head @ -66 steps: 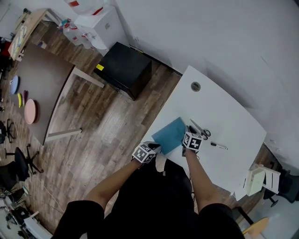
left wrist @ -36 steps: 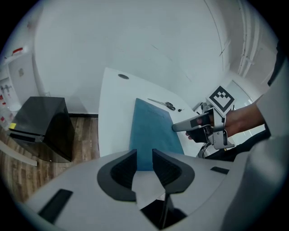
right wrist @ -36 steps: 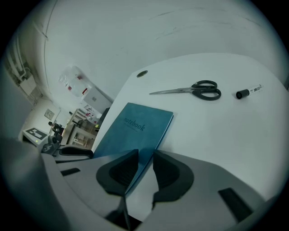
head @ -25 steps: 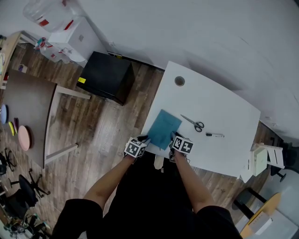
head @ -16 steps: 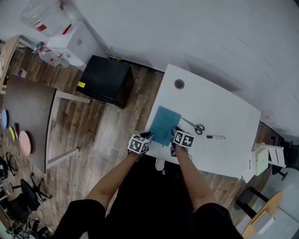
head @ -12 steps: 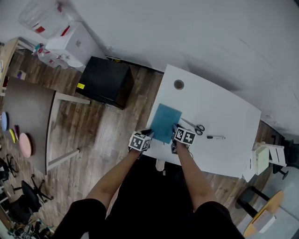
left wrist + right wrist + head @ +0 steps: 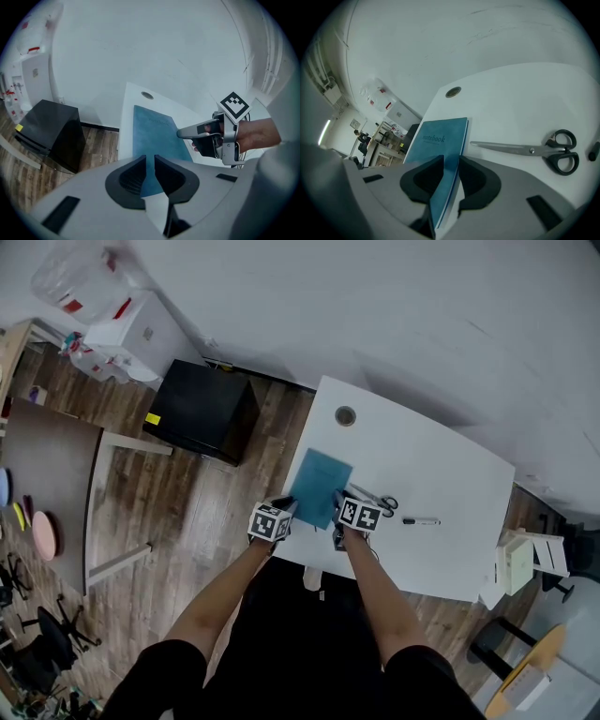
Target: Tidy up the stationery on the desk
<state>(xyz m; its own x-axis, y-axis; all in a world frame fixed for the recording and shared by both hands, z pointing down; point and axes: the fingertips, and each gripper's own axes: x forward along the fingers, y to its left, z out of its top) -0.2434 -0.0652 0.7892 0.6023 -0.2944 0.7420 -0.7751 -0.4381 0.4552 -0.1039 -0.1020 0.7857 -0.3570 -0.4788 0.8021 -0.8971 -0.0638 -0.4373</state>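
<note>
The right gripper (image 7: 451, 161) was clamped on the notebook (image 7: 440, 136) by its near edge, with the book stretching ahead, while the left gripper (image 7: 150, 161) had its jaws just closing to a slim gap over the near corner, apparently to steady the book on the surface (image 7: 441, 474).

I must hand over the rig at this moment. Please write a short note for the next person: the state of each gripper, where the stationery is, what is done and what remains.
Left gripper: jaws have just been closing; the near left corner of the teal notebook shows in the gap, but a firm grip is not certain.
Right gripper: shut on the notebook's near right edge.
Scissors and black marker lie loose on the white desk, right of the notebook.
Done: notebook gripped.
Left: place the notebook, then tidy the scissors and marker.
</note>
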